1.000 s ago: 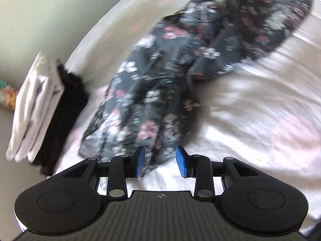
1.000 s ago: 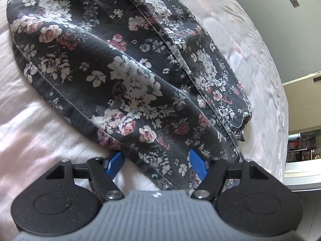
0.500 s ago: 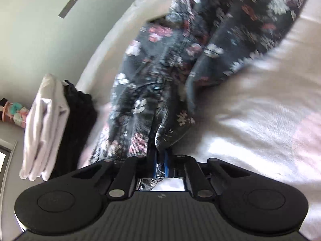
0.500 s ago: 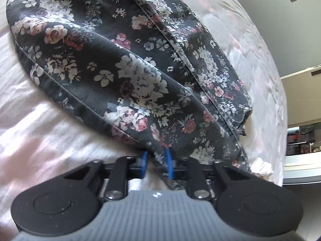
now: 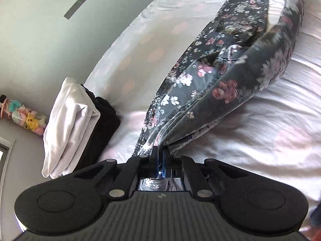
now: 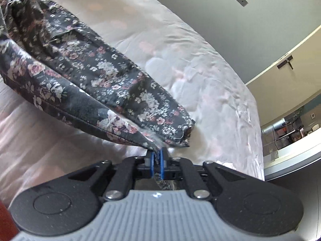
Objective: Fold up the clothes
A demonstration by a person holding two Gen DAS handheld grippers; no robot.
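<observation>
A dark floral garment (image 5: 224, 70) stretches away over the pale bed sheet (image 5: 270, 132). My left gripper (image 5: 159, 156) is shut on its near edge and holds that end lifted off the bed. In the right wrist view the same floral garment (image 6: 84, 76) hangs stretched from my right gripper (image 6: 157, 160), which is shut on its edge, with a hemmed end (image 6: 186, 128) drooping beside the fingers. The garment's middle sags between the two grips.
A folded stack of white (image 5: 68, 124) and black clothes (image 5: 98, 128) lies at the bed's left edge. Colourful toys (image 5: 24, 118) sit on the floor beyond. A grey wall (image 6: 250, 30) and a doorway to another room (image 6: 291, 128) are behind the bed.
Both grippers closed on the garment's edge, then lifted and pulled it up off the sheet, so it now hangs stretched between them.
</observation>
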